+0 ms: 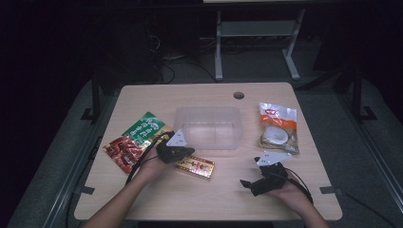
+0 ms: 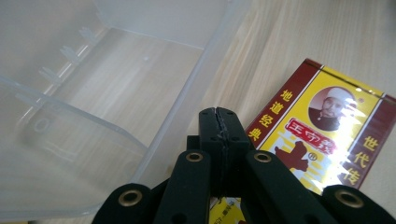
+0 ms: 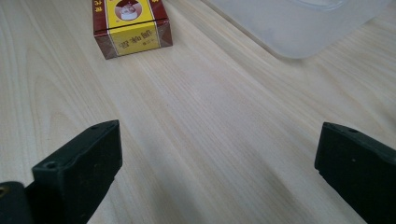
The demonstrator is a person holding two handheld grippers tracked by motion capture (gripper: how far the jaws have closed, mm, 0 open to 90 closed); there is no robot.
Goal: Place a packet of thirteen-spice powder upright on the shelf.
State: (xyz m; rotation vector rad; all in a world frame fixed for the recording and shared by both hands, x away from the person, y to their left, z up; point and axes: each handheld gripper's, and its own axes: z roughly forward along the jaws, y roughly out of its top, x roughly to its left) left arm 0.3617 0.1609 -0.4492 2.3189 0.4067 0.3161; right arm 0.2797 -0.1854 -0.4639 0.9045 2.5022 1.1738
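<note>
Dark room, floor and metal frame legs dim beyond a pale wood surface (image 1: 209, 194) with a round hole (image 1: 238, 95) near the far edge.

Clear bin (image 1: 208, 127) sits at centre, nothing in it. Left of it, a green and red packet (image 1: 135, 140) lies flat. Right of it, well apart, a clear bag (image 1: 278, 127) with orange print and something pale inside; contents hard to make out in the dim high view.

Red and yellow box (image 1: 195, 165) lies flat just in front of the bin, toward the left.

Left gripper (image 2: 219, 122): jaws closed, pads pressed together, gripping nothing. It hovers over the gap between the bin's near wall and the box, tips above the box's left end.

Right gripper (image 3: 219, 177): jaws wide open, nothing between them, low over bare wood at the near right. It points across the surface toward the box, well short of it.
</note>
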